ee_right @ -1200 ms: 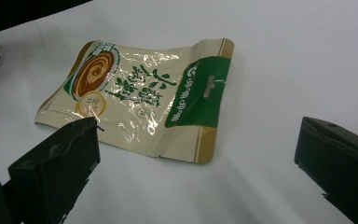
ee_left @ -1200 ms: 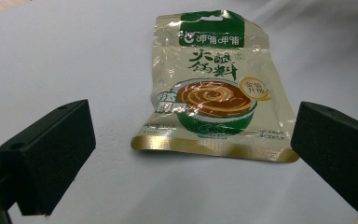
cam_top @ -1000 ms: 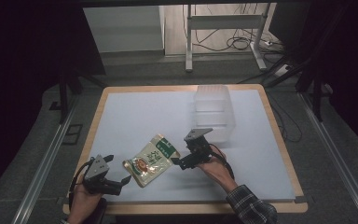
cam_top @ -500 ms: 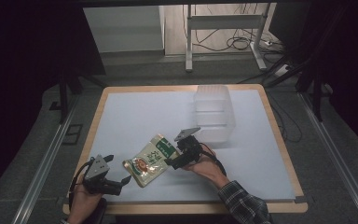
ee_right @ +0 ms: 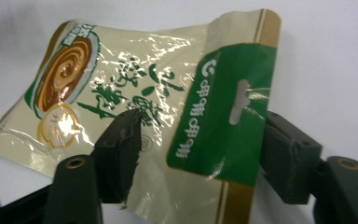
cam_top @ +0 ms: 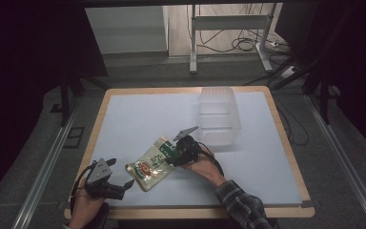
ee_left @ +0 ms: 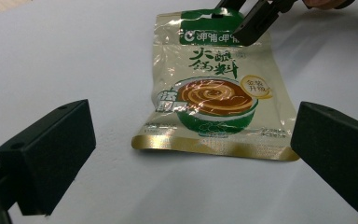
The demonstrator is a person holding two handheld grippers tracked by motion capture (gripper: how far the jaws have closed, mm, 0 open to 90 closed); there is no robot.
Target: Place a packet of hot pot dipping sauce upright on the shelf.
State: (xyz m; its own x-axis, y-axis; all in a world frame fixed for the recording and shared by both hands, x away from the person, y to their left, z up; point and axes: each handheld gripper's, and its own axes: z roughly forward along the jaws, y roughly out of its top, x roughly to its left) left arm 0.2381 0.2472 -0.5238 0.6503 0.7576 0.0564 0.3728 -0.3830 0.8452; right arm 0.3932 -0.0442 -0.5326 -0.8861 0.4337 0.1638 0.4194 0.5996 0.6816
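A beige sauce packet [cam_top: 153,163] with a green header and a printed bowl lies on the white table top [cam_top: 138,114], near the front. My right gripper [cam_top: 175,157] is at the packet's green end, open. In the right gripper view [ee_right: 200,149], one jaw rests on the packet's [ee_right: 121,79] face and the other stands behind the curled-up green header. My left gripper [cam_top: 120,172] sits at the front left, open, just short of the packet's gold bottom edge. The left gripper view [ee_left: 191,154] has the packet [ee_left: 212,98] lying beyond its wide jaws, with the right gripper [ee_left: 251,18] at the far end.
A clear plastic container [cam_top: 218,117] stands on the table behind and to the right of the right gripper. The table has a wooden rim [cam_top: 286,143]. A person's hands and a plaid sleeve [cam_top: 238,205] come in from the front edge.
My right gripper has moved left across the table to the packet's green end, and its jaws now straddle the header. The left gripper has stayed in place.
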